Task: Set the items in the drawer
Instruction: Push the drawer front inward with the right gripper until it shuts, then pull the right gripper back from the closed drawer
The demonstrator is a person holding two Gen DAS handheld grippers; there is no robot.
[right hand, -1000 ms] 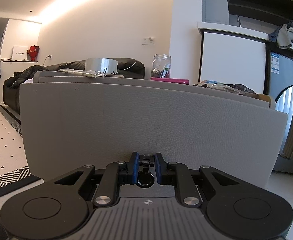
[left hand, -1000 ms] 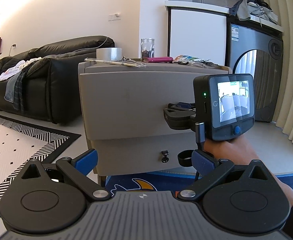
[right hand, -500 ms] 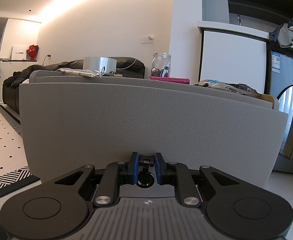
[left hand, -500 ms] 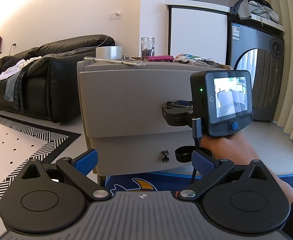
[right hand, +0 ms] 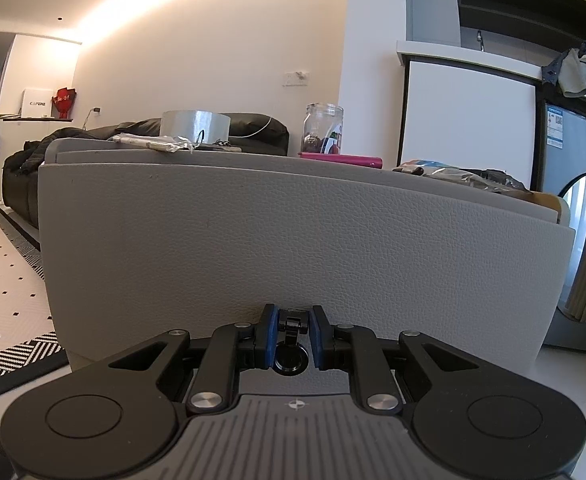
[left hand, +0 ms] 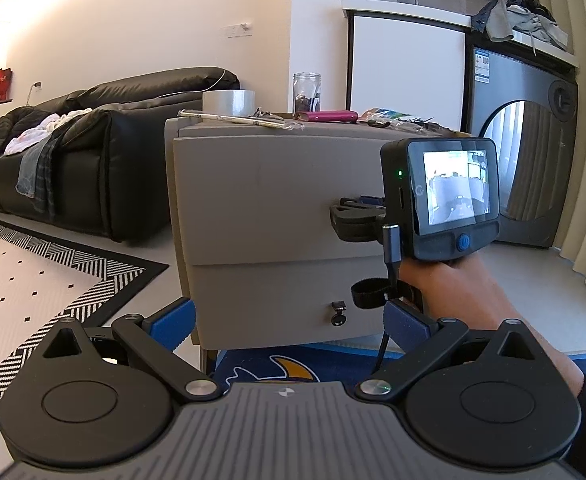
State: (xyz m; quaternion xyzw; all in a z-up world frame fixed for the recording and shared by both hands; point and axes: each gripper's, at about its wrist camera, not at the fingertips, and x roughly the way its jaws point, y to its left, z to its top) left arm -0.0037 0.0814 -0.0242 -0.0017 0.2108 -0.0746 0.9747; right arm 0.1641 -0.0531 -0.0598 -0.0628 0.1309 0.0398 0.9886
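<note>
On the grey cabinet's top (left hand: 333, 130) (black sofa (left hand: 93, 152) behind) sit tape roll (left hand: 229, 102) and jar (left hand: 306, 91); right gripper (right hand: 291, 334) pinches the upper drawer's pull (right hand: 291, 326), left gripper (left hand: 289, 320) spread wide.

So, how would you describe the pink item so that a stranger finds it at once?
Find the grey drawer cabinet in front of the black sofa. Among the items on its top, the pink case lies flat, directly in front of the glass jar. It is the only bright magenta thing there, long and low, unlike the round tape roll further left.
</note>
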